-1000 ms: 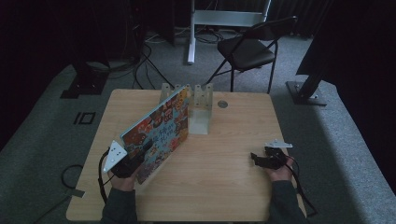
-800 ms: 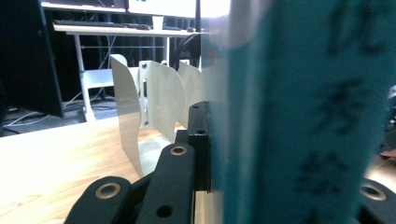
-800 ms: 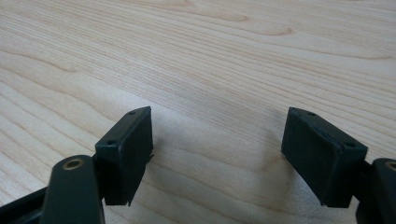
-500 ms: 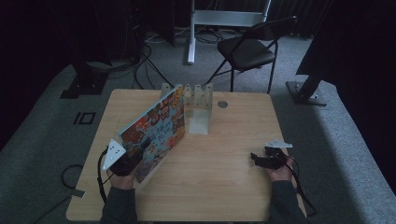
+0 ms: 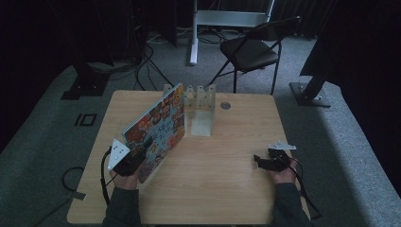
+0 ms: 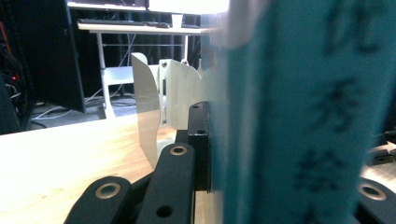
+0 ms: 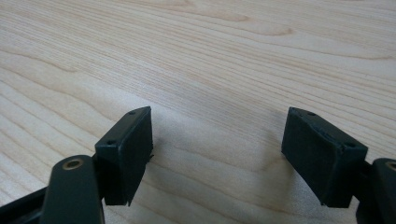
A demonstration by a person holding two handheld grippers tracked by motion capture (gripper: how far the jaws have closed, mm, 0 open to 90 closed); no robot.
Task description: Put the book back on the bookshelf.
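Note:
A large picture book (image 5: 158, 130) with a busy colourful cover stands on edge, tilted, over the left half of the wooden table (image 5: 222, 189). My left gripper (image 5: 135, 158) is shut on its near lower corner. In the left gripper view the teal spine (image 6: 289, 116) sits between the black jaws of the left gripper (image 6: 285, 177). A white slotted rack (image 5: 199, 109) stands just right of the book's far end, and its curved dividers (image 6: 173, 102) rise ahead. My right gripper (image 5: 260, 161) rests at the table's right side, its fingers (image 7: 126, 149) wide apart over bare wood, the right gripper (image 7: 219, 154) open.
A small round grommet (image 5: 225, 106) sits in the tabletop right of the rack. A black folding chair (image 5: 250, 52) and a white desk frame (image 5: 227, 19) stand beyond the far edge. Cables trail on the floor at left.
The book's far end has swung slightly left, off the front of the rack. Both hands have stayed where they were.

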